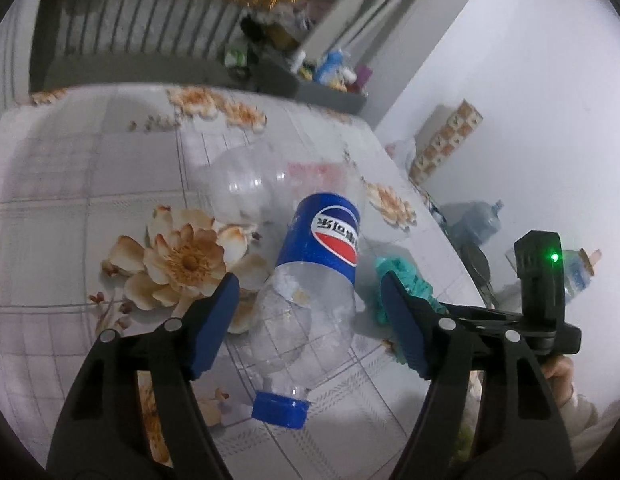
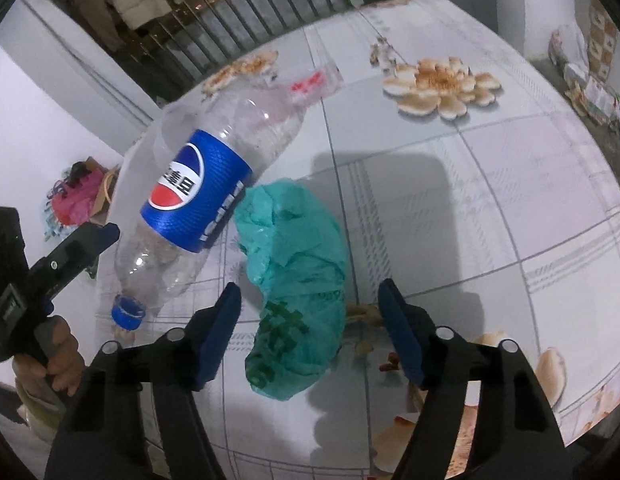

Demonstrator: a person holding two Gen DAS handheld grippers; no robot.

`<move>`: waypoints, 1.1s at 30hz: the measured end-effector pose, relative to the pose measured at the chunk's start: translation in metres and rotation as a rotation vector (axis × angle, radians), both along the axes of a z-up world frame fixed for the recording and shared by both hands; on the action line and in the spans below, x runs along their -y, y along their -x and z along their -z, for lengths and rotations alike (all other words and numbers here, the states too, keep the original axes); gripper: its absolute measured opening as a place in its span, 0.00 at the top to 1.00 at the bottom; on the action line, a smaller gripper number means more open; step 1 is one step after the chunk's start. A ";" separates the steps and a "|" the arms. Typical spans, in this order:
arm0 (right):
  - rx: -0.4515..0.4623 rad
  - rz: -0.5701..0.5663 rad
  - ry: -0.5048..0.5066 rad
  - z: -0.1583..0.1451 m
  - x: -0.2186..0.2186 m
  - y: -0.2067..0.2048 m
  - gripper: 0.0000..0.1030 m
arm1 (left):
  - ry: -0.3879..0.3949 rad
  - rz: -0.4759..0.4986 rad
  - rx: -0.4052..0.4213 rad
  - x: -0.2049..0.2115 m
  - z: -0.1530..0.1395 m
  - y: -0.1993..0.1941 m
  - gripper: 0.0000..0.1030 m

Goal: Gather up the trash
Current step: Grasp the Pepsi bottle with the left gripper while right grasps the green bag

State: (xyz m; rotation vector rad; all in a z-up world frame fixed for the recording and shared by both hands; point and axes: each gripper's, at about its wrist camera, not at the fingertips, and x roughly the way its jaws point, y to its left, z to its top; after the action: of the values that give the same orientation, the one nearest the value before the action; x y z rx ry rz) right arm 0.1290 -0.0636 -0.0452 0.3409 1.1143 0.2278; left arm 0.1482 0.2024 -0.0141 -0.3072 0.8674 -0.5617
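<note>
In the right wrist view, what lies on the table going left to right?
Blue bottle cap → Pepsi bottle → crumpled green plastic bag → large printed flower on the tablecloth.

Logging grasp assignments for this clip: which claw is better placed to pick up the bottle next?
Left. The left claw is open with the bottle lying between its fingers, cap toward it. The right claw is open around the green bag, beside the bottle.

Left gripper (image 1: 308, 320) and right gripper (image 2: 308, 326) alike: black plastic arms with cut-out slots, silver round rivets, dark blue flat finger pads (image 1: 212, 326). Green LED on the right unit's black block (seen from left camera). Bare-skinned hand (image 2: 60, 360), pale sleeve.
</note>
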 end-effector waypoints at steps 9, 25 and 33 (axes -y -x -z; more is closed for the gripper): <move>-0.044 0.080 -0.040 0.001 0.011 0.002 0.60 | 0.009 0.142 -0.143 0.015 0.022 -0.022 0.40; -0.046 0.175 -0.167 0.009 0.046 0.012 0.63 | -0.108 0.181 -0.179 0.055 0.023 -0.028 0.40; -0.036 0.213 -0.196 0.009 0.063 0.033 0.64 | -0.130 0.169 -0.233 0.071 0.020 0.014 0.41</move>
State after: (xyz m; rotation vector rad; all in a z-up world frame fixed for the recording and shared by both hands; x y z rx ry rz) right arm 0.0960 -0.1270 -0.0543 0.6368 1.0847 0.1431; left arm 0.1341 0.1312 -0.0346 -0.1835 1.1581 -0.6311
